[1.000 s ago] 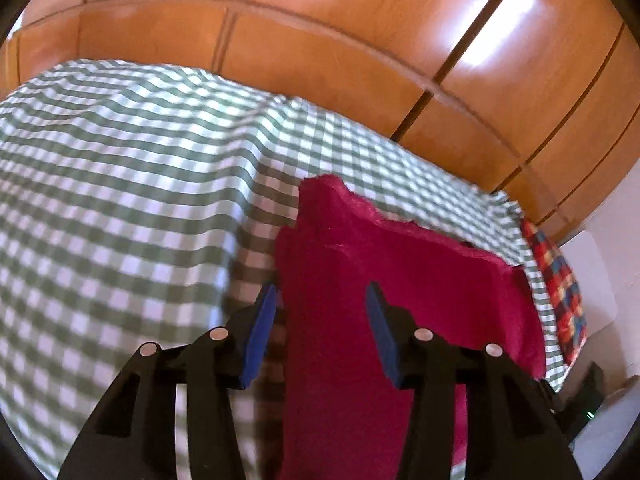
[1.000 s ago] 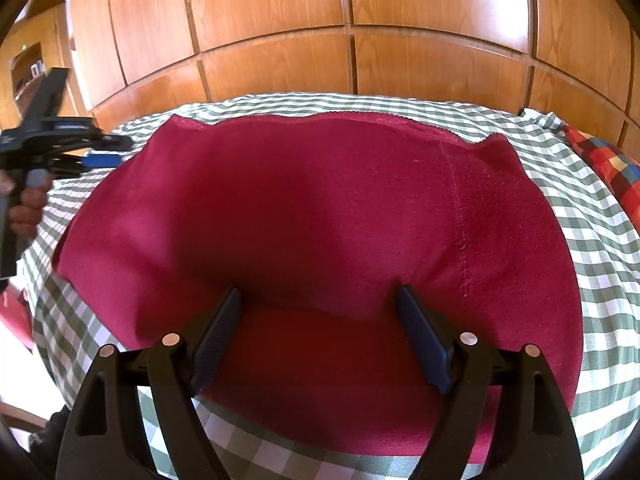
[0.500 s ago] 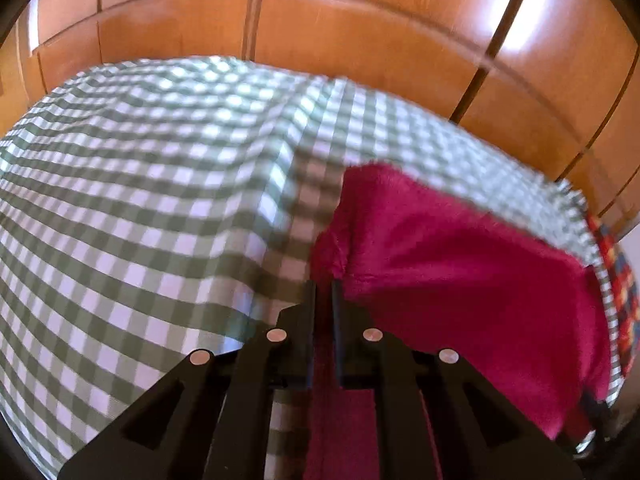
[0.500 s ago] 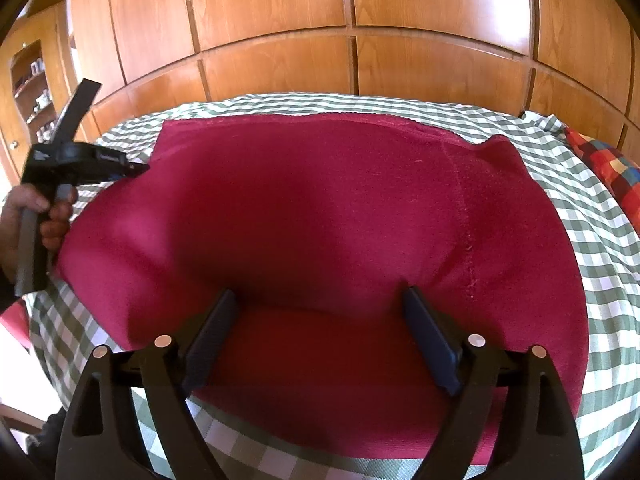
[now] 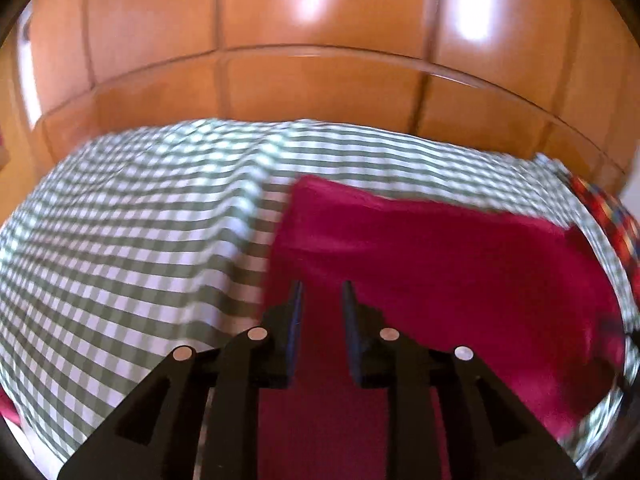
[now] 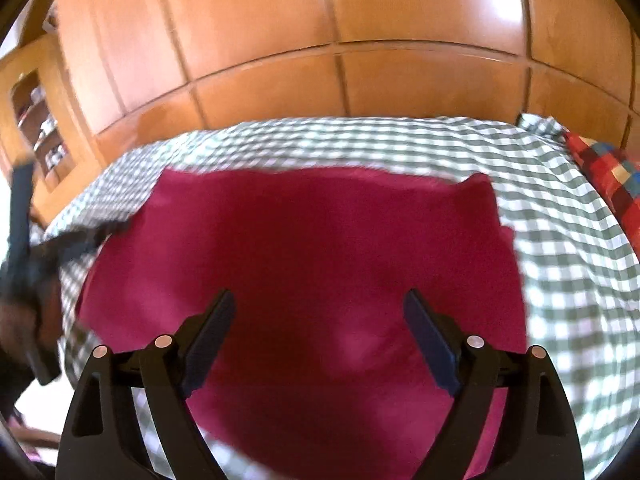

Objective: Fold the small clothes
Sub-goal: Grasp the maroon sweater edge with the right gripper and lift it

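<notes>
Overhead, my left claw [image 5: 320,304] hangs above the near left edge of the crimson garment [image 6: 304,280], its jaws a narrow gap apart and just eased open again; red fabric shows behind the gap, but I see nothing pinched between the blue pads. My right claw [image 6: 318,316] stands wide open over the garment's near middle, holding nothing, the cloth lying below and ahead of it. The garment is spread flat on the green-and-white checked bedspread [image 5: 120,240], near the front edge of the bed. From the right wrist view its long axis runs left to right across my sight, with the far hem toward the wooden wardrobe doors [image 6: 360,20] and a stitched corner rising at the far right. The left claw is the nearer one to the left edge, and it appears blurred at the left of the right wrist view, close beside that edge. I judge the next fold turns on that: the left side must travel rightward across the cloth, so the left claw needs a fresh pinch first. A patchwork checked cloth [image 6: 612,184] lies well apart at far right.
</notes>
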`<state>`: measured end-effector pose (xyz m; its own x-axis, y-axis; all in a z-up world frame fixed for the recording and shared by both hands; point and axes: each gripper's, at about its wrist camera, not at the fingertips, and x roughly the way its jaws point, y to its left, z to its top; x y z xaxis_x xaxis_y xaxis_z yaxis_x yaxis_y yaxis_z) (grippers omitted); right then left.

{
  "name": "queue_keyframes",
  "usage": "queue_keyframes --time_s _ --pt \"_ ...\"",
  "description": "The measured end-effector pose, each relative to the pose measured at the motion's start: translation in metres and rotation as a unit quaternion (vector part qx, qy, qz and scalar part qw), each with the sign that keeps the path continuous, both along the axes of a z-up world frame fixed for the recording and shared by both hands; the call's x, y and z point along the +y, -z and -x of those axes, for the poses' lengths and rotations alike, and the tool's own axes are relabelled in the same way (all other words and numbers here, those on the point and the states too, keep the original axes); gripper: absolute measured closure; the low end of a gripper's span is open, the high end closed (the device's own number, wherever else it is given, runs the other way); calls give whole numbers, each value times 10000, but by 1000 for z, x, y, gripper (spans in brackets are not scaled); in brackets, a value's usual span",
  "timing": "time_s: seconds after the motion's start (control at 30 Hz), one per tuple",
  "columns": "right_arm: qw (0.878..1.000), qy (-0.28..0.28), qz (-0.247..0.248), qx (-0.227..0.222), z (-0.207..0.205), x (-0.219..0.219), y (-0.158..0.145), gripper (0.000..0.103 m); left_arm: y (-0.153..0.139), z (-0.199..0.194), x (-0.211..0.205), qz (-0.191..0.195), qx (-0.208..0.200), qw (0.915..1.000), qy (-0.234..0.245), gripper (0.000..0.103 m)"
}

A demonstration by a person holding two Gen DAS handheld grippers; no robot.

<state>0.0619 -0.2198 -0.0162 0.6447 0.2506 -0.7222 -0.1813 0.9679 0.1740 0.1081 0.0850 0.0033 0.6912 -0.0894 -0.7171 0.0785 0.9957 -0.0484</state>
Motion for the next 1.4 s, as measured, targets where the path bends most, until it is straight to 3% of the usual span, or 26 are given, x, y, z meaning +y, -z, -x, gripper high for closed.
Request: queue_keyframes --time_s 0.1,0.2,0.37,0.43,0.6,0.73,0.83,0.9,0.97,1.17,1.4 --pt "9965 648 -354 400 -35 -40 14 25 6 11 -27 -200 -31 9990 400 77" --pt "9860 1114 -1073 623 -47 -79 26 38 21 10 -40 -172 349 9980 489 75" --pt "9838 1342 -1159 274 -13 -97 8 30 26 5 -36 -136 422 9981 428 73" --pt "9817 1446 -1211 267 -2 -109 10 26 20 7 -30 59 416 9983 396 72" --pt "9722 1265 -1785 834 9 -126 46 26 11 23 -23 581 308 9967 475 72" --pt "9674 1112 -2130 794 20 -122 54 25 3 43 -26 991 210 9924 698 72" --pt "9651 707 -2315 1005 21 -110 55 42 5 53 -36 1079 289 9886 1009 72" --pt "9691 469 -2187 1043 21 -97 51 52 15 56 -45 816 357 9907 1031 72" --pt "9667 312 -2300 1075 20 -88 45 67 21 54 -44 894 463 9905 937 72" --pt "9682 21 -2411 663 17 -54 6 72 17 49 -12 1555 534 9851 509 73" --pt "9722 -608 -2249 231 6 -5 -46 75 20 55 28 2010 577 9774 301 74"
